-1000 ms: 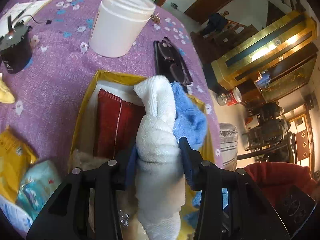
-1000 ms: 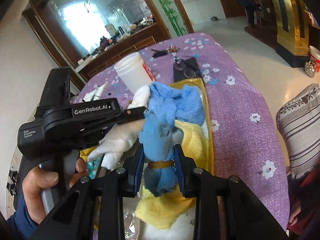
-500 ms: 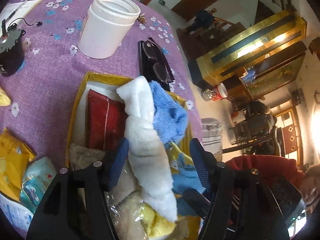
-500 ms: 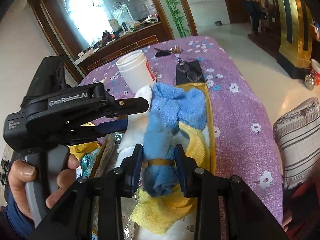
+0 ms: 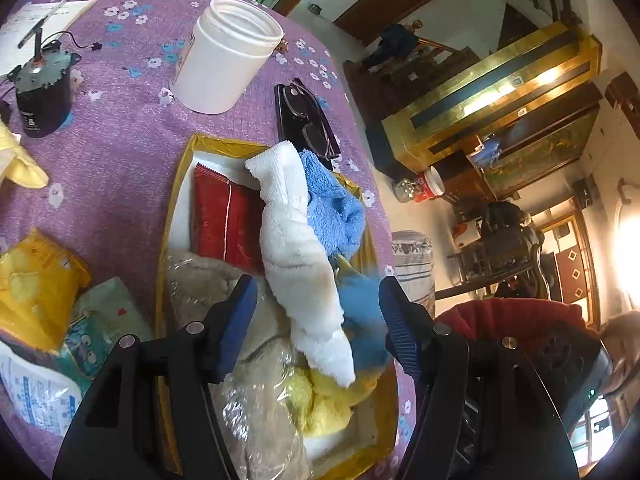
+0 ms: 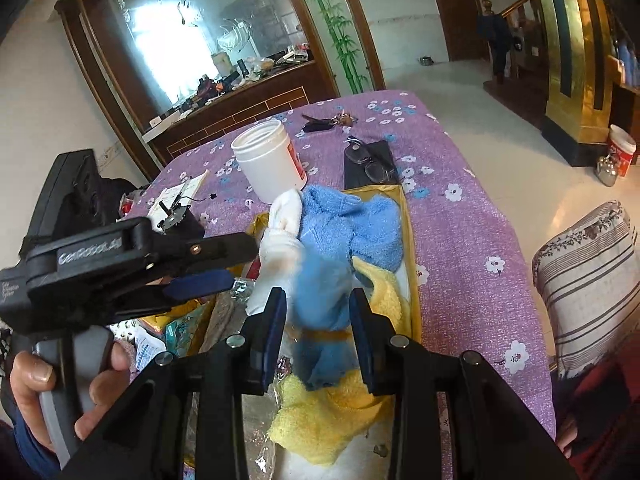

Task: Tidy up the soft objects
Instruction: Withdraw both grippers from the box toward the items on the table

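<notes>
I'm in a home's living room: flowered purple tablecloth (image 6: 460,240), mirrored wooden sideboard (image 6: 224,120), staircase (image 5: 420,60), striped cushion (image 6: 588,280).

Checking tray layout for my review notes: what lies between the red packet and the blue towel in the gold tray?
The rolled white towel lies between the red packet and the blue towel in the gold tray, clearest in the left wrist view.

Towels (image 5: 296,248) in the tray (image 5: 172,216), jar (image 5: 224,56) beyond, packets (image 5: 36,280) left.
</notes>
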### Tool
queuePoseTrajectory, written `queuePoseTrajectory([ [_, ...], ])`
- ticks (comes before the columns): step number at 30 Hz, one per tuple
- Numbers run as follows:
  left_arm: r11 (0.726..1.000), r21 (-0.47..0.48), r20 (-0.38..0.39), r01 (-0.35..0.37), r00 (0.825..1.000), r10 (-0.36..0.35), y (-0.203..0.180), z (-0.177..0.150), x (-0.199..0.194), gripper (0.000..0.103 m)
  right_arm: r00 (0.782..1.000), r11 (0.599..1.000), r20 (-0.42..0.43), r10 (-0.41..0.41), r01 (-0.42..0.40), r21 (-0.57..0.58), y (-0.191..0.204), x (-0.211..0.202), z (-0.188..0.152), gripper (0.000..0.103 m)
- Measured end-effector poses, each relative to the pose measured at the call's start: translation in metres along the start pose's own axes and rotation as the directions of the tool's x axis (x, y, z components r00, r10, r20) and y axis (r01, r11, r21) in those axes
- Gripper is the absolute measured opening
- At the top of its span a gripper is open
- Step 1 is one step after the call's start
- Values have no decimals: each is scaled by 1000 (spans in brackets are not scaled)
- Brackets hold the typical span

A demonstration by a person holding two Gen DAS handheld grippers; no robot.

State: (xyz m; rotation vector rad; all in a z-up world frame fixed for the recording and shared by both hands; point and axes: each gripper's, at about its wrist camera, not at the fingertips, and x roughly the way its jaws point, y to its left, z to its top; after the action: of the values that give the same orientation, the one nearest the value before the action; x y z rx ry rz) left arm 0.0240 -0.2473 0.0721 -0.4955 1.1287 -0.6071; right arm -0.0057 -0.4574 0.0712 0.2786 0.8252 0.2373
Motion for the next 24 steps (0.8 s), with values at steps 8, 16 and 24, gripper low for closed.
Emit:
queuePoseTrajectory([
  [8, 999, 20, 7, 30, 1000, -30, 5, -14, -22, 64, 999, 1000, 42, 20, -21, 21, 7, -9, -1, 33],
  [16, 995, 92, 62, 34, 997, -39, 12, -37, -58, 64, 989, 991, 79, 125, -129, 39, 32, -22, -18, 33],
  [24, 985, 170, 143, -27, 990, 2, 36, -67, -102, 64, 973, 974, 51, 224, -224, 10, 73, -15, -39, 33],
])
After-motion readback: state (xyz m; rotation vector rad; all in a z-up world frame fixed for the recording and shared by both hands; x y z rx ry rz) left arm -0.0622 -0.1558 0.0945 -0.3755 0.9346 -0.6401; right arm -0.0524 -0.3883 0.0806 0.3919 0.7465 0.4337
